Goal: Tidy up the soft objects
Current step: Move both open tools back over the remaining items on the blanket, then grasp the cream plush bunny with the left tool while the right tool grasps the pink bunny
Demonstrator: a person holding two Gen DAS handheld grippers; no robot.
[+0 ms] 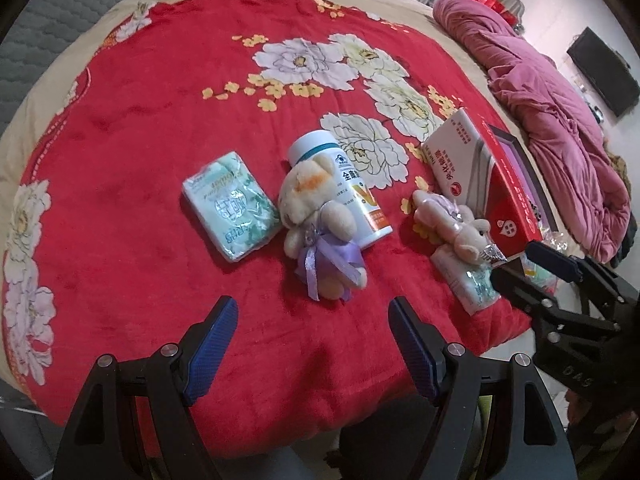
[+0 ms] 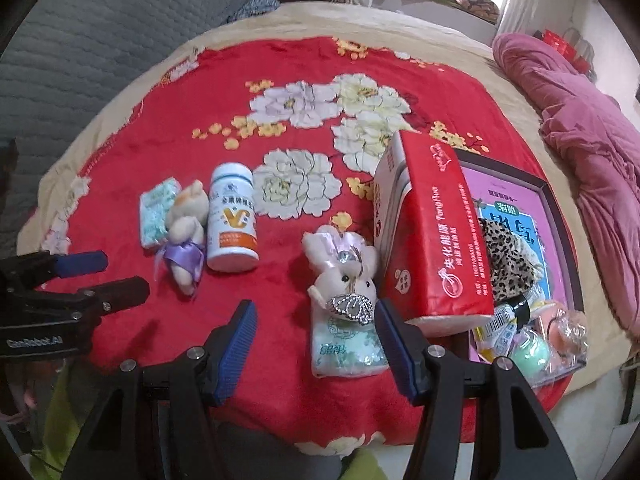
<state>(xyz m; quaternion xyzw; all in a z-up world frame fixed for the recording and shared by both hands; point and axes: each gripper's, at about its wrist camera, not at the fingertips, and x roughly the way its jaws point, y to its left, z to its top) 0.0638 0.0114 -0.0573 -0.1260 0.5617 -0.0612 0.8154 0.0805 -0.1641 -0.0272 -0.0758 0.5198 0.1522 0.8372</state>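
A cream plush bear with a purple bow [image 1: 320, 224] [image 2: 185, 236] lies on the red floral blanket [image 1: 140, 160], against a white supplement bottle [image 1: 356, 188] [image 2: 232, 224]. A green tissue pack [image 1: 230, 204] [image 2: 156, 212] lies left of it. A pink plush bunny with a silver crown [image 1: 456, 224] [image 2: 344, 268] lies on another tissue pack [image 1: 468, 280] [image 2: 344, 348]. My left gripper [image 1: 312, 340] [image 2: 100, 276] is open, just short of the bear. My right gripper [image 2: 316, 344] [image 1: 516, 264] is open, around the bunny's tissue pack.
A red tissue box [image 1: 480, 184] [image 2: 432, 232] leans on a dark-framed tray [image 2: 560, 216] holding a leopard-print soft item [image 2: 508, 260] and small packets [image 2: 540, 344]. A pink quilt [image 1: 560, 120] lies at the right. A grey padded headboard [image 2: 100, 40] stands at the left.
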